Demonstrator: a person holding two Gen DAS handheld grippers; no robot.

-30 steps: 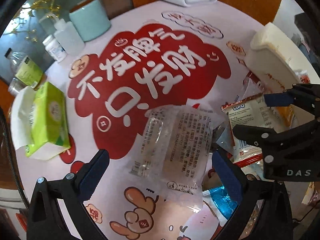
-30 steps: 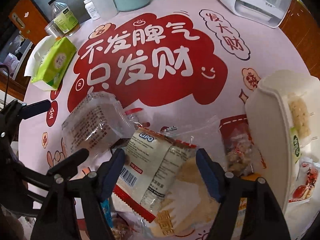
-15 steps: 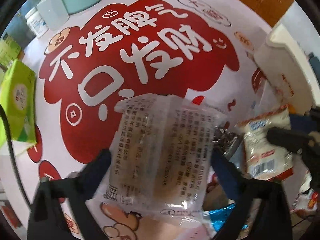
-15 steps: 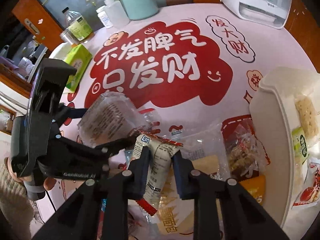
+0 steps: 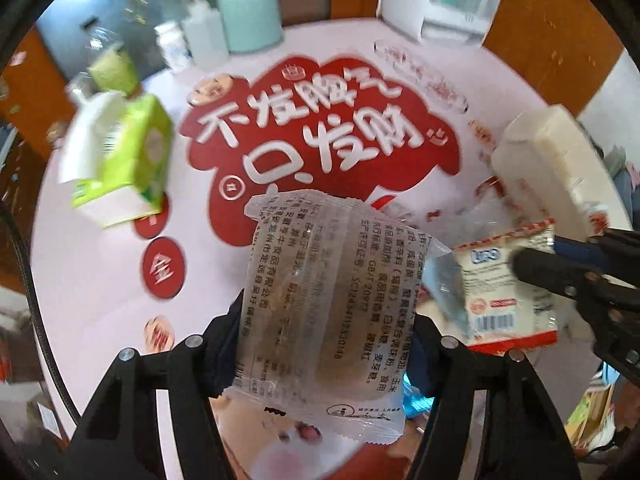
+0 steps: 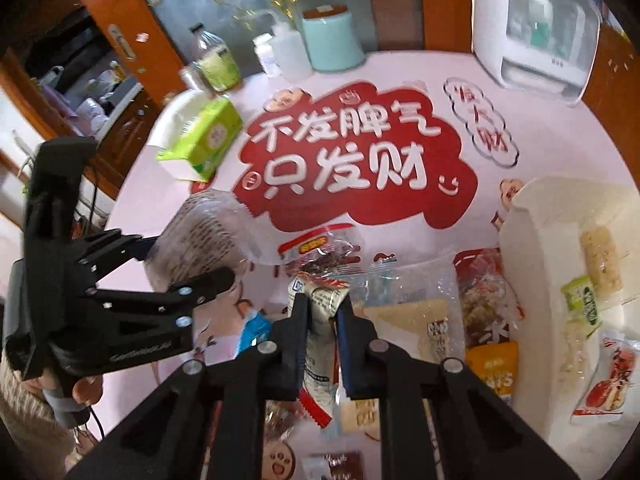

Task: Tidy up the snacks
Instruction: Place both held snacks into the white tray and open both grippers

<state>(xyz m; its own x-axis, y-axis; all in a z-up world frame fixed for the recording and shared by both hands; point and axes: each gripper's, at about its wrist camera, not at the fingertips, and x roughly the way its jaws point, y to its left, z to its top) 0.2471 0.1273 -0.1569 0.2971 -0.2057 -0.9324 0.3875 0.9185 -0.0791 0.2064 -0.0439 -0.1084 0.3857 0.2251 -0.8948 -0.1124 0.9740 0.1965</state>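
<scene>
two snack packs are up off the worktop (image 5: pixel 100 280) at once. my left gripper (image 5: pixel 320 344) is closing on a clear-wrapped cake (image 5: pixel 328 300); my right gripper (image 6: pixel 324 316) is closing, pinching a white lipo pack (image 6: pixel 318 344). i'd carry both level to the cream bin (image 6: pixel 532 264) at right. only the right view shows the bin's inside, already holding snacks, and the loose pile (image 6: pixel 440 312) beside it.

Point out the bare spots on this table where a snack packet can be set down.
Free: the red cloud print mid-table, bordered by the green tissue box, the teal canister and the white bin. Also free: the pink strip below the tissue box. Crowded: the snack pile beside the bin.
</scene>
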